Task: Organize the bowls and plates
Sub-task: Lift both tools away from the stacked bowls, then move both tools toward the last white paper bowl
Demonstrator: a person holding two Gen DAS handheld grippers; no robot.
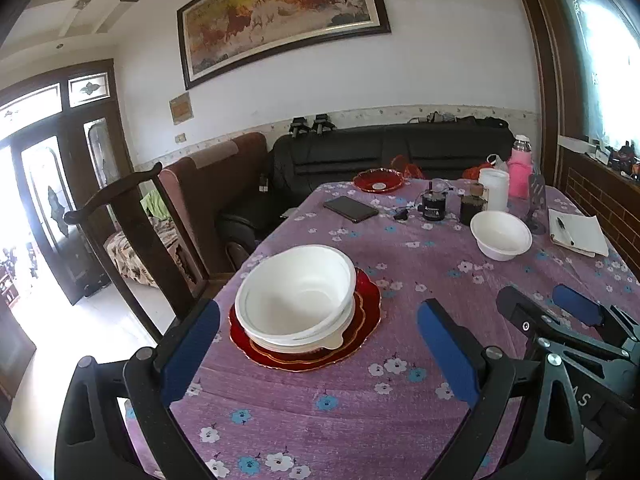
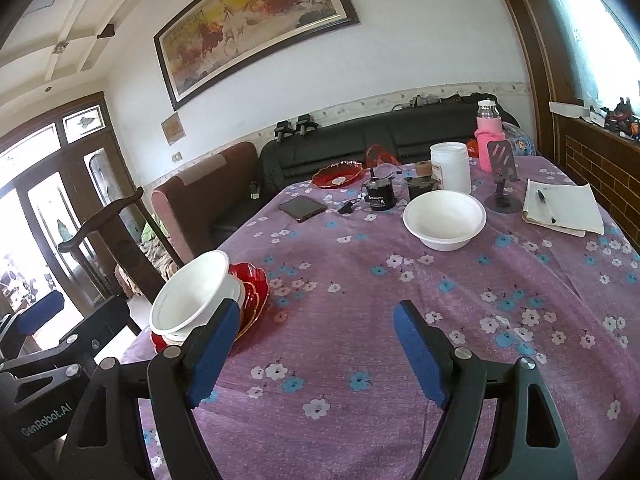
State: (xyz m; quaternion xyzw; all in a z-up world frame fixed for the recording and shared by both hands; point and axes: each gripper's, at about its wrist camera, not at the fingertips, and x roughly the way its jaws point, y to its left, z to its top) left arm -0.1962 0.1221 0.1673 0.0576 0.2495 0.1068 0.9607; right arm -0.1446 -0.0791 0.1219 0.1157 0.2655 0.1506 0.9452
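Though jar labels blur, the left tongs [image 2: 40, 316] read "GenRobot.AI".

table [image 2: 360, 340] under a purple flowered cloth [image 1: 320, 408], with red plates [image 1: 360, 336], a lone white bowl [image 2: 444, 220], phone [image 2: 302, 208], notepad [image 2: 568, 210]

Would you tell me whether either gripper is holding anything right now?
Nothing is held: the left gripper and right gripper are both open, with only tablecloth between their fingers.

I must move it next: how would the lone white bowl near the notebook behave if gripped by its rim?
The lone white thin-walled bowl looks disposable, so probably light and apt to flex. It appears empty with a narrower base, so a push might skid or tip it.
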